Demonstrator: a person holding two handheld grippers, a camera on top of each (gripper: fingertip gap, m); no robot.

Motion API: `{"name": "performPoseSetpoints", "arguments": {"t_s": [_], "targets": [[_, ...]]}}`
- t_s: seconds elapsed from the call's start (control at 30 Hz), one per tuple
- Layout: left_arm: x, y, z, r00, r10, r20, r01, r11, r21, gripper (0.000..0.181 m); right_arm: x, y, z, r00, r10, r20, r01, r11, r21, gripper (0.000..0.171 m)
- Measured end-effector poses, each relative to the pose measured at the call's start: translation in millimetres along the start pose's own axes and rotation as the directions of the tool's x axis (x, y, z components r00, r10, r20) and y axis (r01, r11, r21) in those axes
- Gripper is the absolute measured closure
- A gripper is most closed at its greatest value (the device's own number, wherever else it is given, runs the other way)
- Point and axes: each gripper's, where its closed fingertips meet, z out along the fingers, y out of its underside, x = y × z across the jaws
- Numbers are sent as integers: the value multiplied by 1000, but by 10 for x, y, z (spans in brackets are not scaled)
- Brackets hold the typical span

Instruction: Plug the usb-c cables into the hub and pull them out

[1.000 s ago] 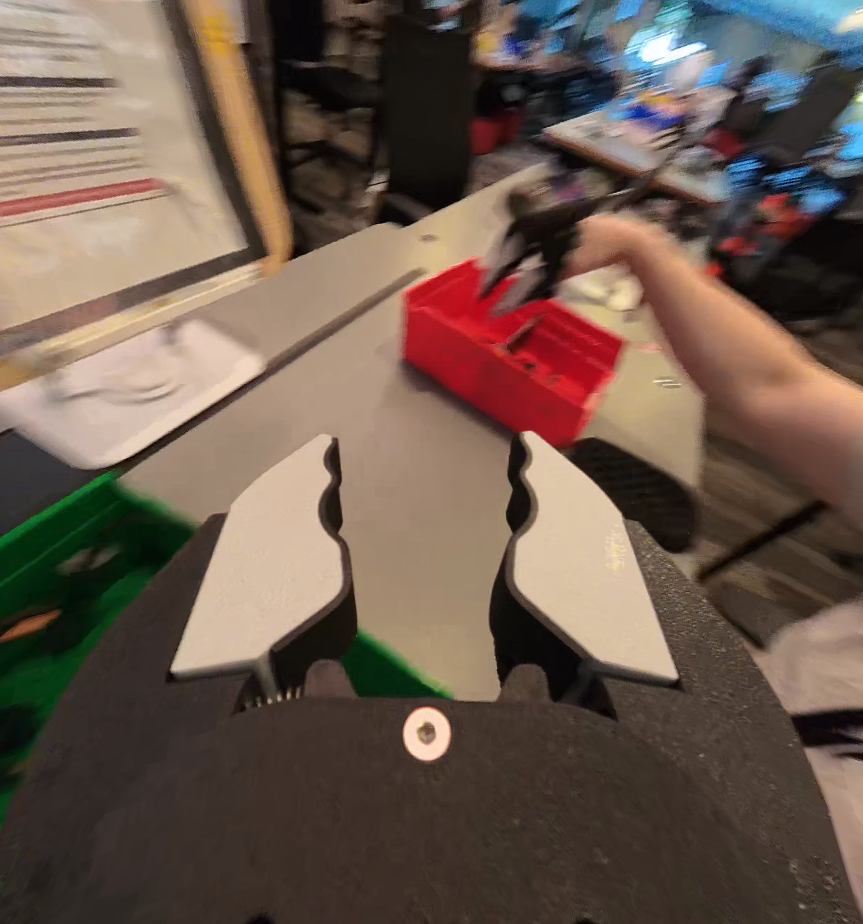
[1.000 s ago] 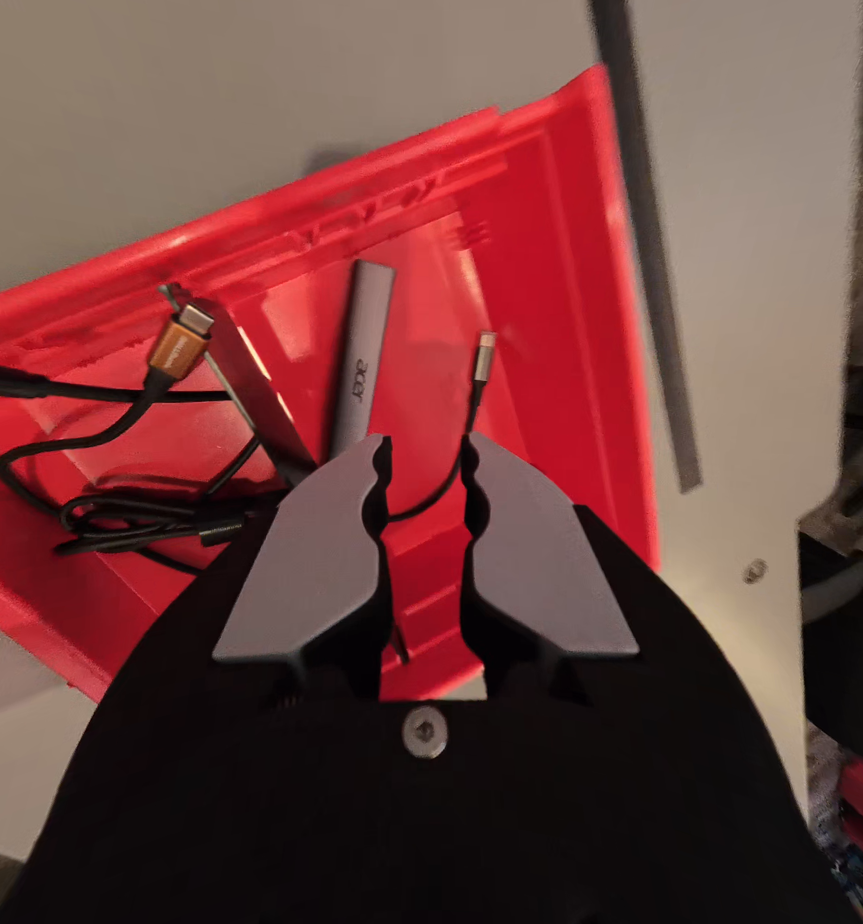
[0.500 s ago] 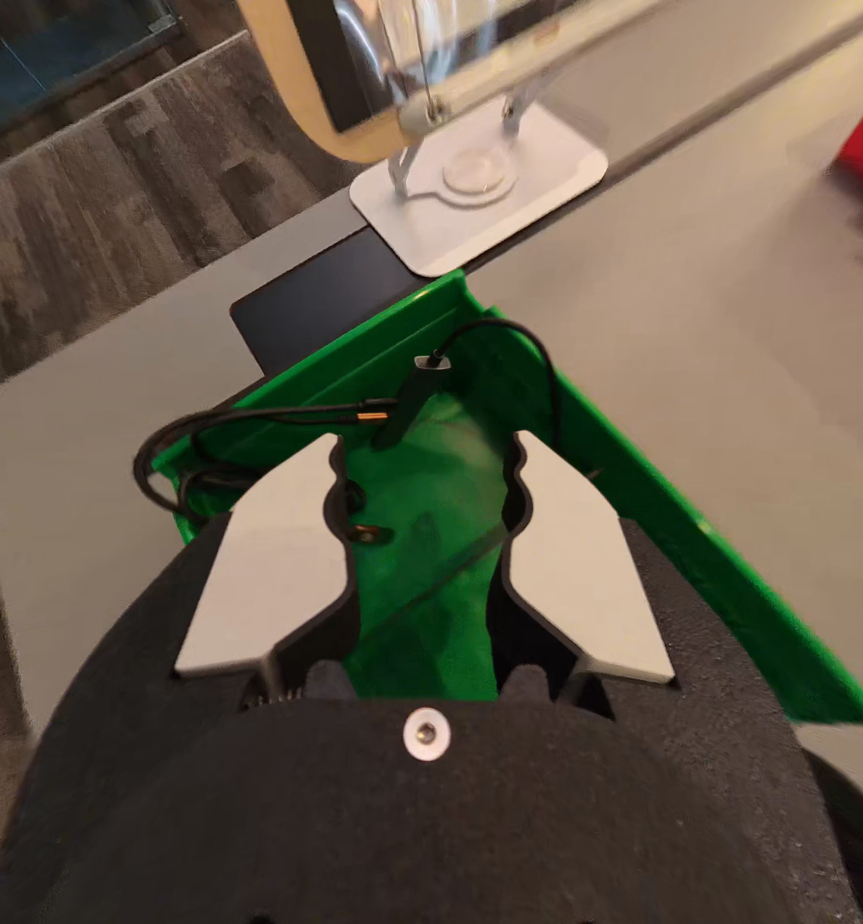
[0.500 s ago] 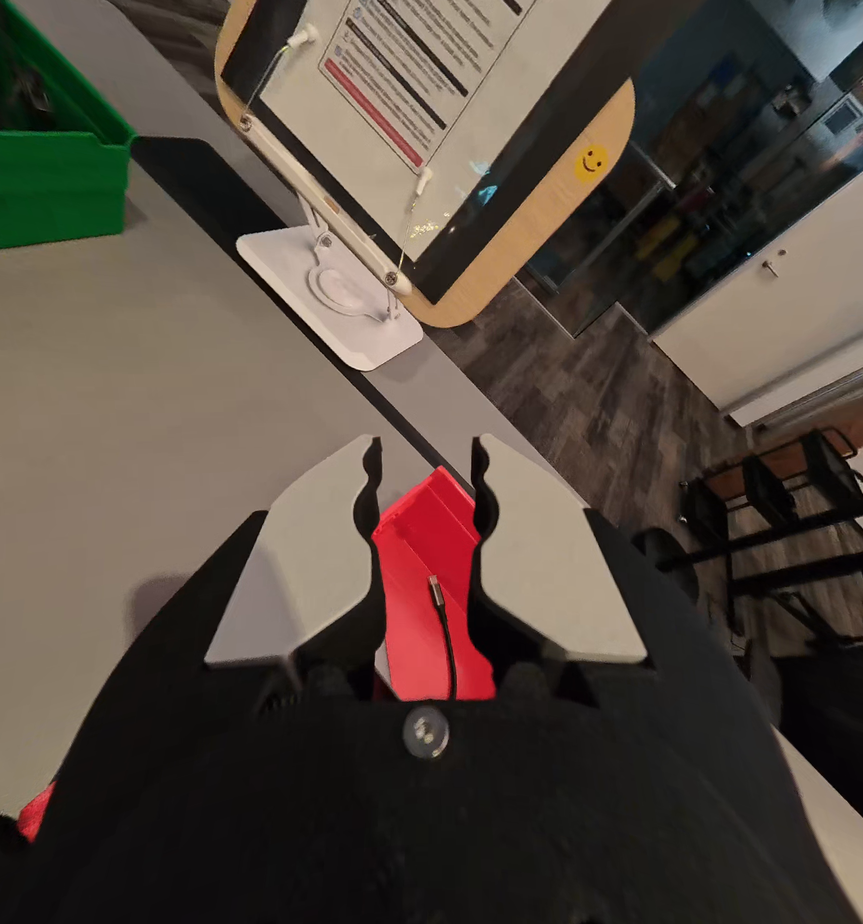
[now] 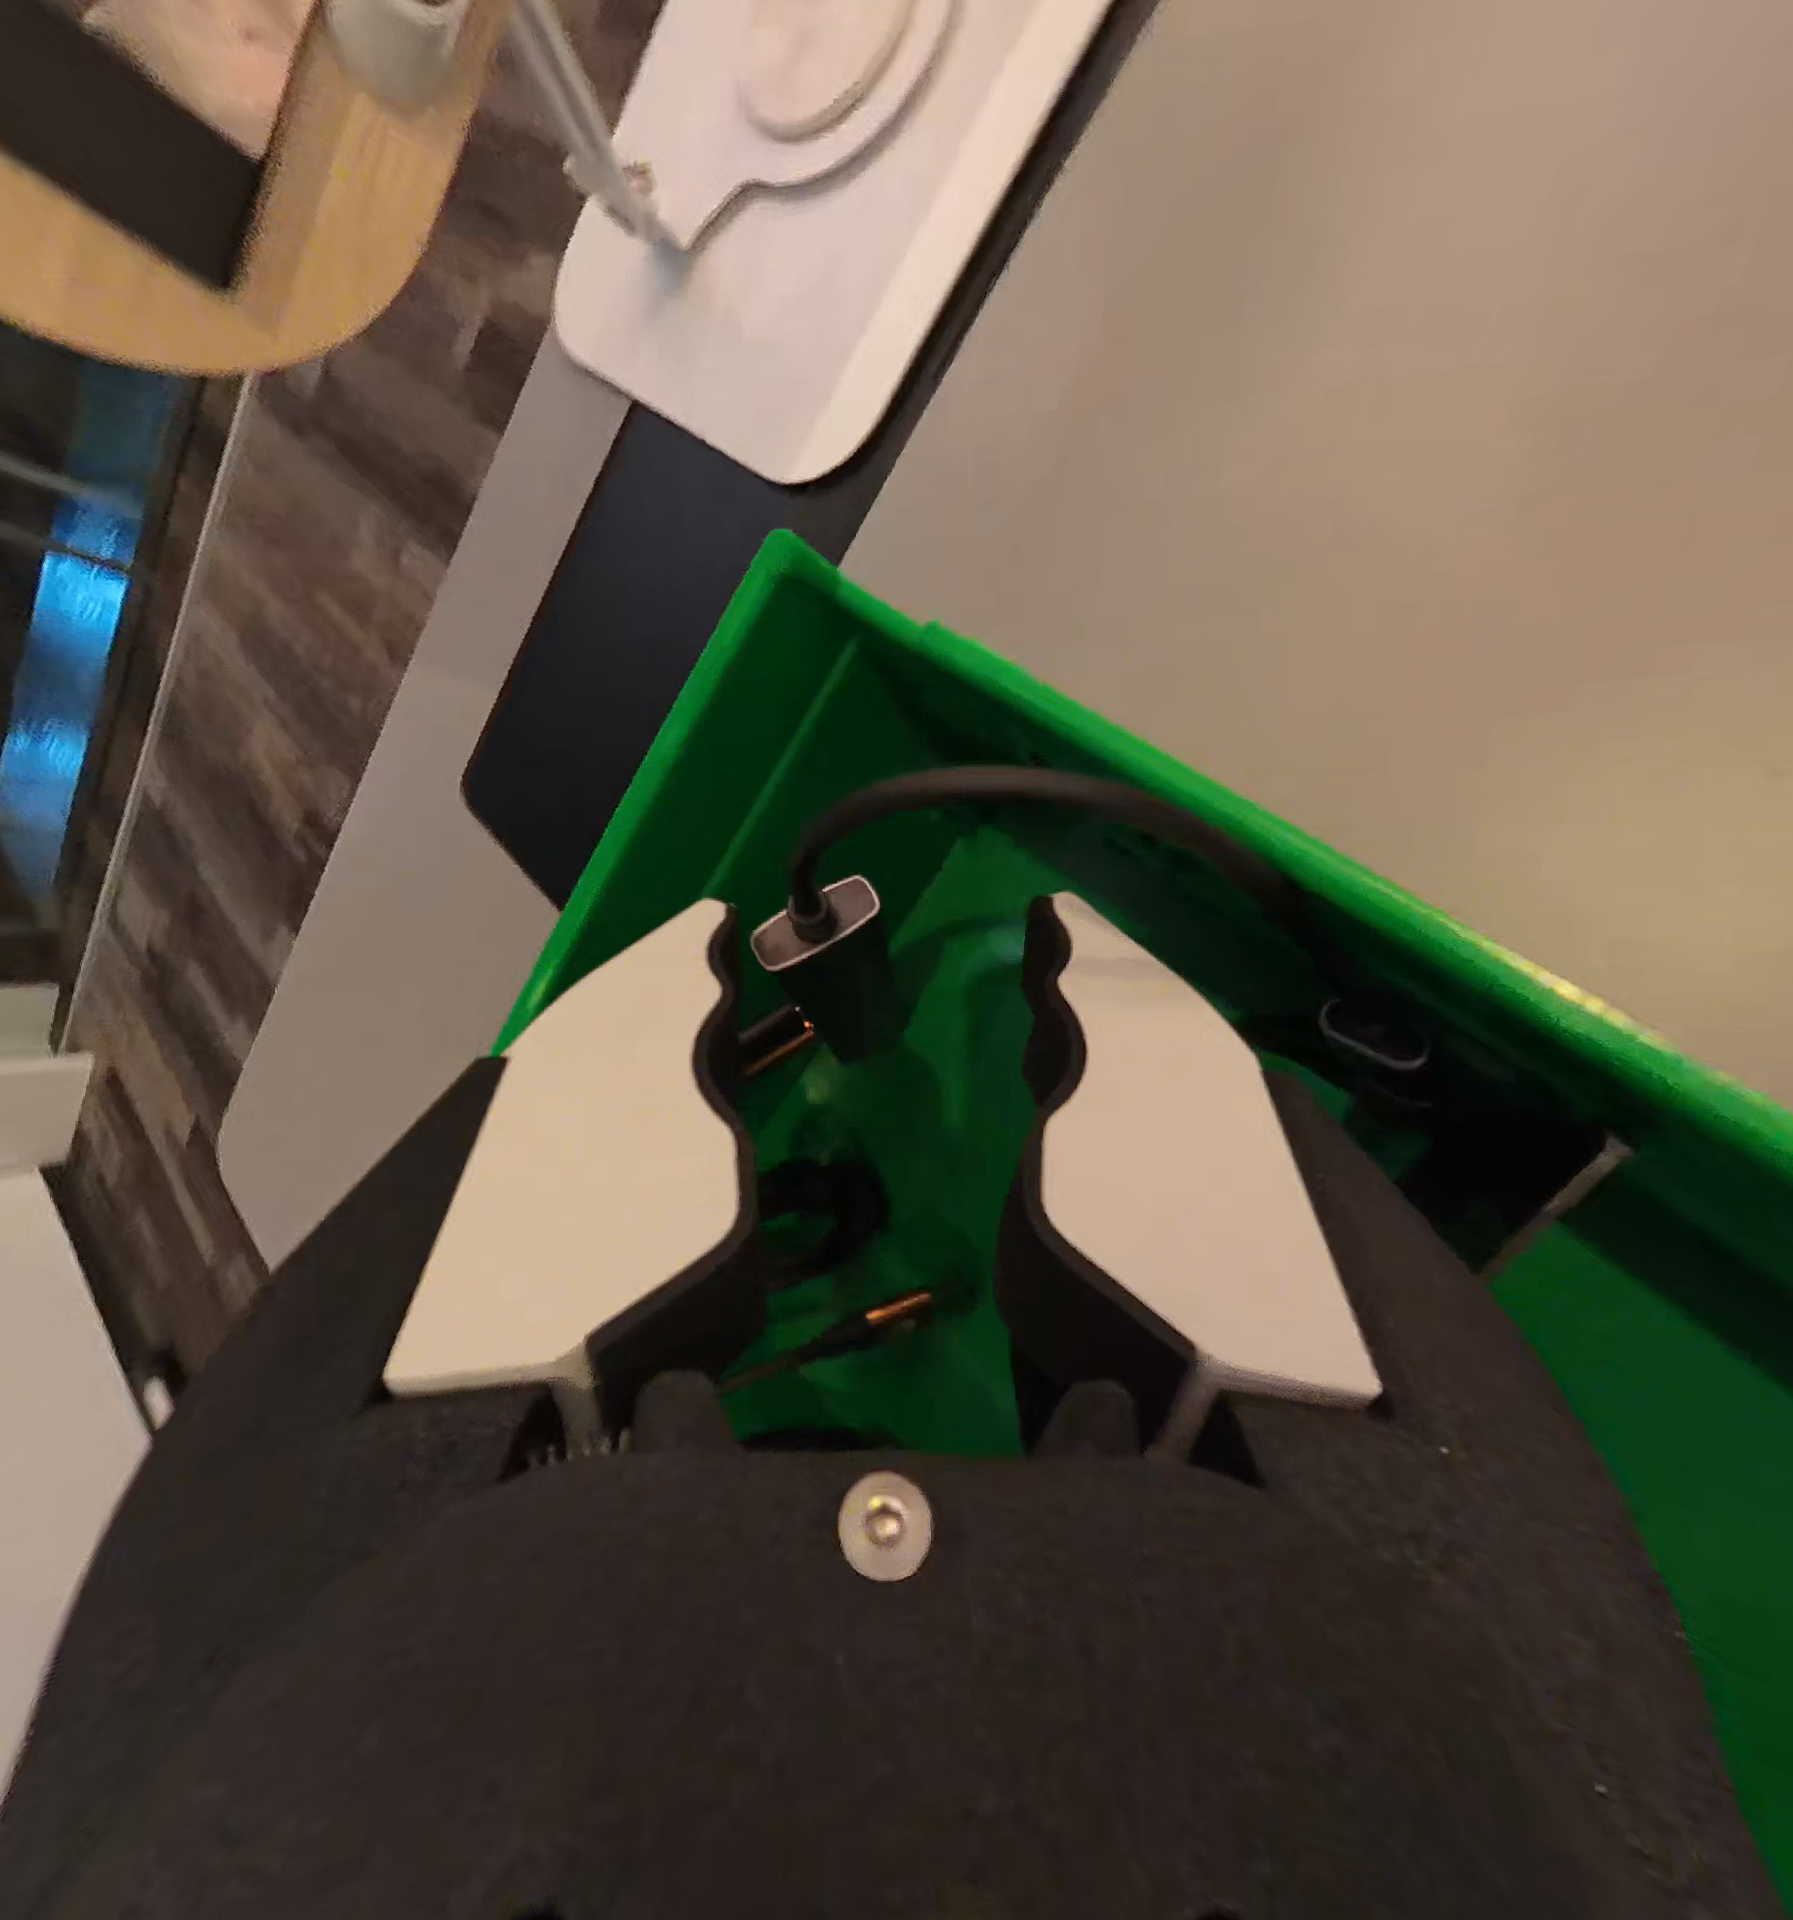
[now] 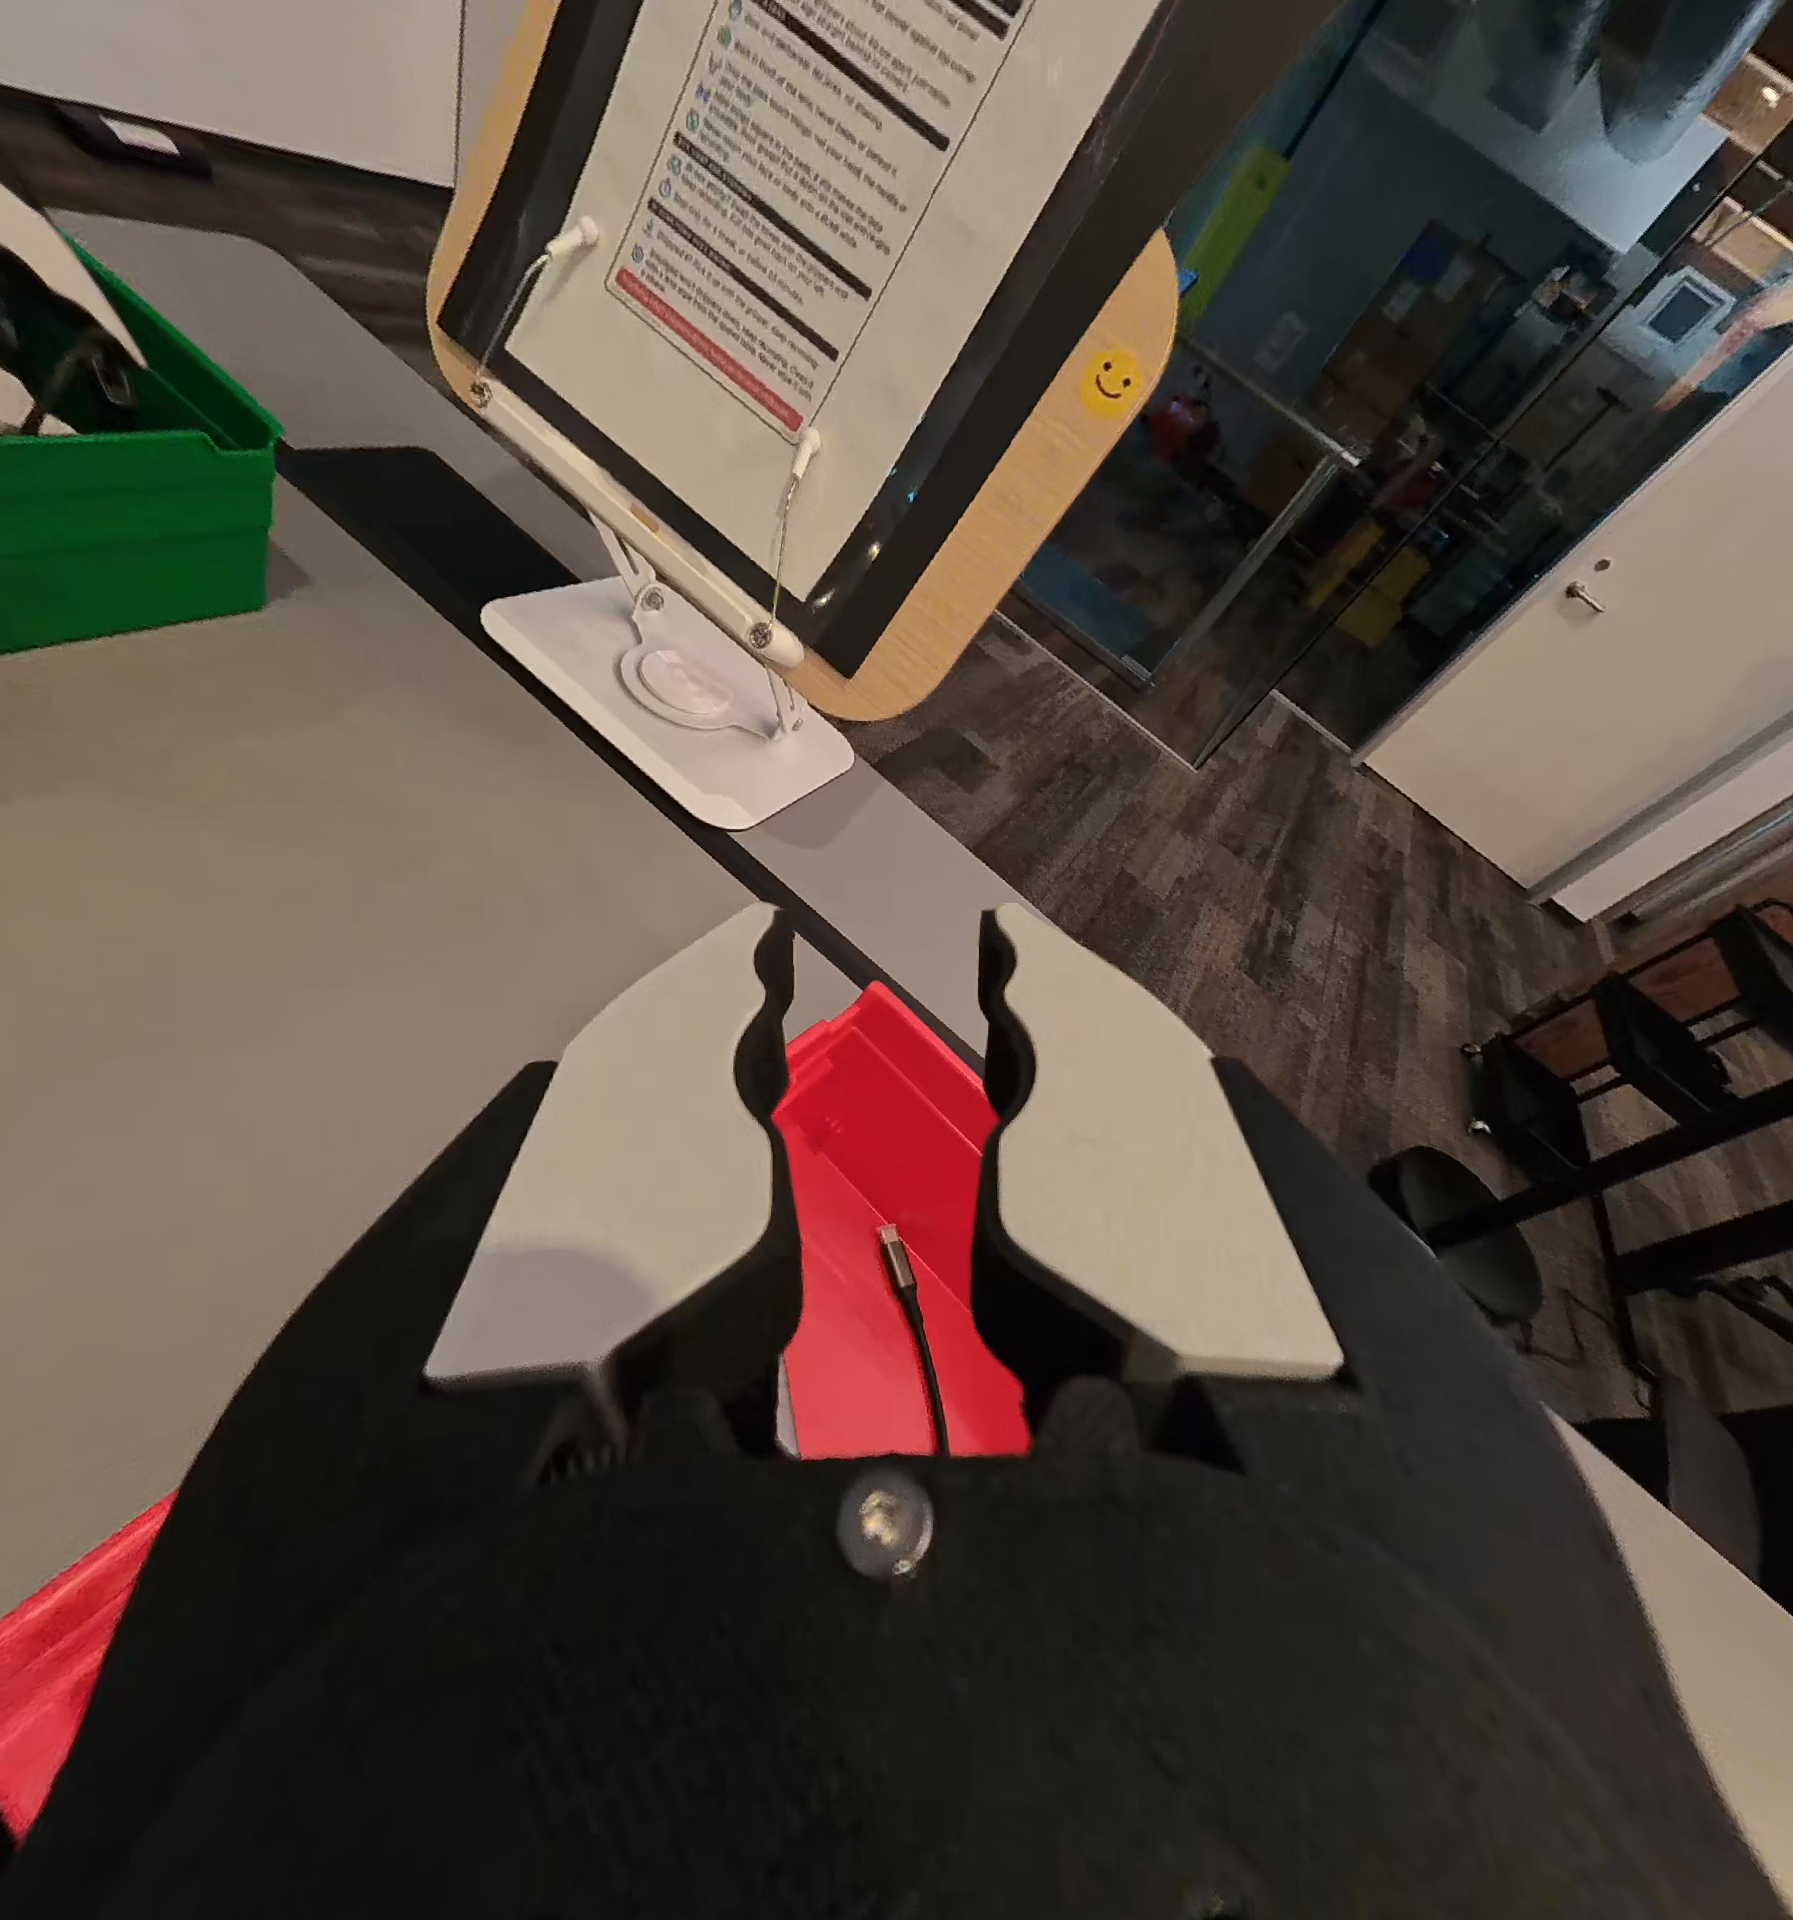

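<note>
My left gripper [image 5: 876, 914] is open and empty, low over a green bin [image 5: 1235, 769]. Inside the bin a dark grey hub [image 5: 840, 971] with its black lead [image 5: 1027, 795] stands tilted just between my fingertips, not touched. A copper-tipped cable plug [image 5: 897, 1311] lies on the bin floor lower down. My right gripper [image 6: 876, 920] is open and empty above a red bin [image 6: 871, 1174]. A black cable with a silver usb-c plug [image 6: 894, 1252] lies in the red bin, between the fingers in view. The green bin [image 6: 102, 520] also shows far left in the right wrist view.
A white stand [image 6: 684, 707] holding a wood-framed board [image 6: 871, 312] with a printed sheet sits at the grey table's far edge [image 6: 580, 727]. The stand base [image 5: 767, 229] is just beyond the green bin. Black stools [image 6: 1650, 1091] stand on the floor to the right. About 45 centimetres separates my left fingertips from my right.
My left gripper swung from the red bin side to the green bin and dropped close to the hub. My right gripper lifted out of the red bin and tilted up toward the board.
</note>
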Motion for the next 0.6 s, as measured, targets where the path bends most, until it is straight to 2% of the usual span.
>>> {"name": "performPoseSetpoints", "arguments": {"t_s": [0.13, 0.23, 0.37, 0.5, 0.6], "targets": [[-65, 210, 70, 971, 215, -103, -225, 969, -101, 132, 7, 51, -50, 1000, -19, 12, 20, 1000, -4, 136], [-62, 327, 106, 930, 312, -196, -340, 931, -131, 135, 10, 47, -73, 1000, -23, 15, 23, 1000, 0, 136], [-45, 298, 165, 894, 362, -263, -397, 913, -95, 140, -28, 48, -82, 998, -49, 27, 50, 999, -5, 137], [-31, 168, 153, 876, 369, -311, -392, 920, -15, 158, -63, 63, -70, 997, -74, 37, 75, 997, -26, 138], [-31, 168, 148, 863, 372, -342, -398, 917, -5, 163, -96, 54, -49, 995, -81, 53, 82, 996, -24, 140]]}}
